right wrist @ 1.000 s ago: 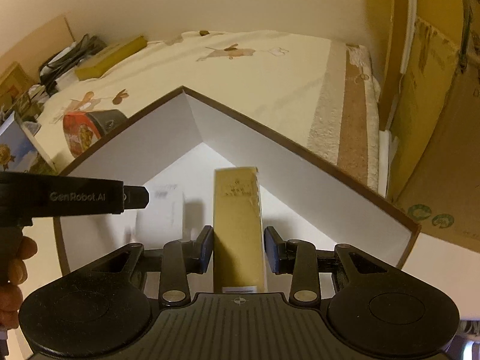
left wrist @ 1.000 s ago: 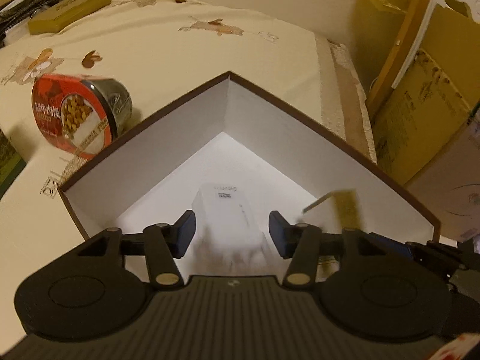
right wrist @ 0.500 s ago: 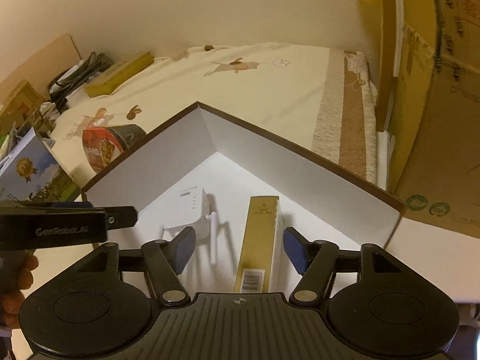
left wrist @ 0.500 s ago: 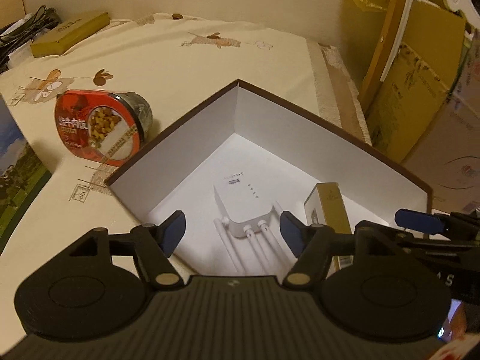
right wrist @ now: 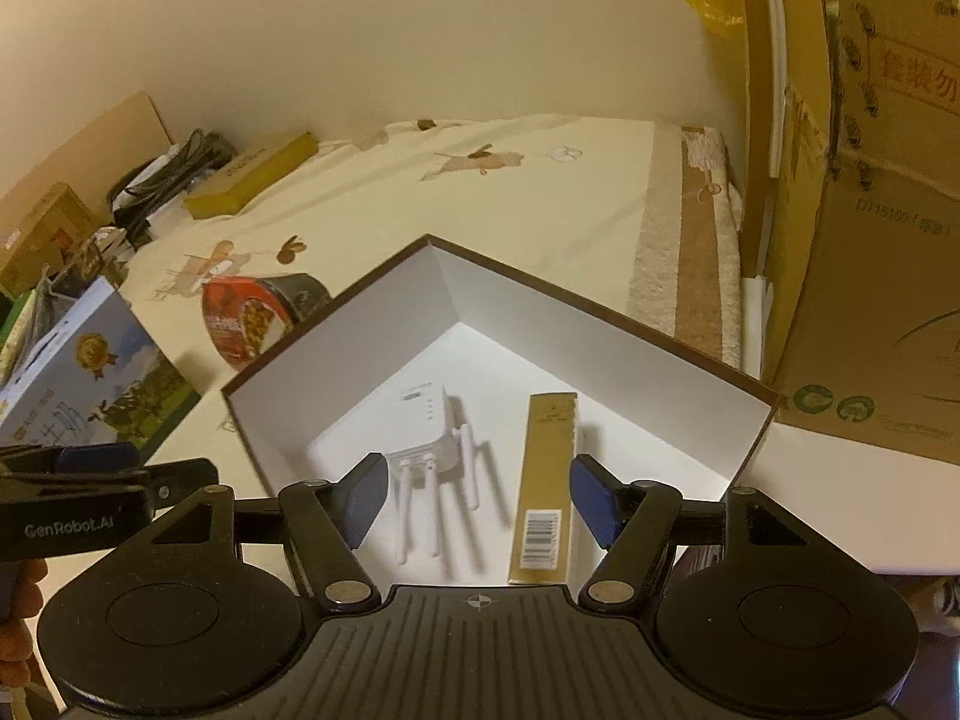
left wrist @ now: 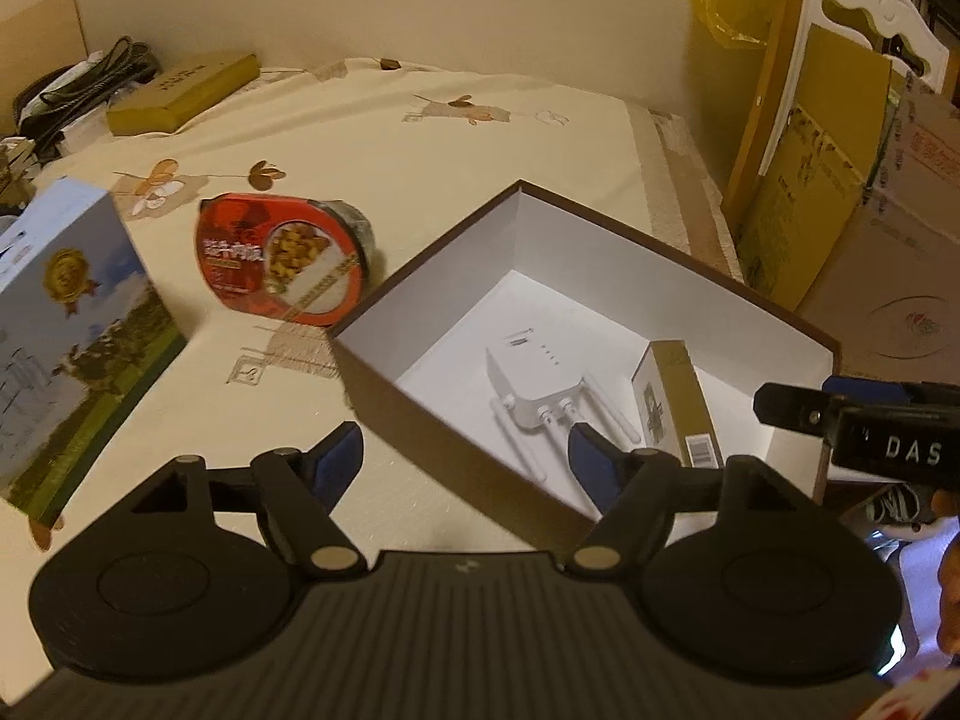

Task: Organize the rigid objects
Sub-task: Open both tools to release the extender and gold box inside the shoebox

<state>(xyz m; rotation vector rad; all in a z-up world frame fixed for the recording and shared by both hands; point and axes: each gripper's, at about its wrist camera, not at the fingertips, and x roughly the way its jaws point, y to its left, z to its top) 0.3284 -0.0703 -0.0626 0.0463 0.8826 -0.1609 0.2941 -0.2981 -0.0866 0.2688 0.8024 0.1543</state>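
Note:
A brown box with a white inside [left wrist: 600,252] [right wrist: 600,324] sits on the cream tablecloth. In it lie a white router with antennas [left wrist: 531,381] [right wrist: 423,429] and a long gold carton [left wrist: 675,402] [right wrist: 546,480], side by side. My left gripper [left wrist: 465,456] is open and empty, raised above the box's near left wall. My right gripper [right wrist: 477,495] is open and empty, raised above the box's near edge. A red round food tin [left wrist: 282,267] [right wrist: 249,321] lies on its side left of the box. A blue and green carton [left wrist: 66,330] [right wrist: 90,387] lies further left.
A flat olive box [left wrist: 180,93] [right wrist: 252,183] and black cables [left wrist: 84,84] lie at the table's far left. Cardboard cartons [right wrist: 864,240] and a white chair [left wrist: 864,18] stand to the right of the table.
Both grippers opened, let go of the router and the gold carton in the box, and pulled back and up. The left gripper also swung left.

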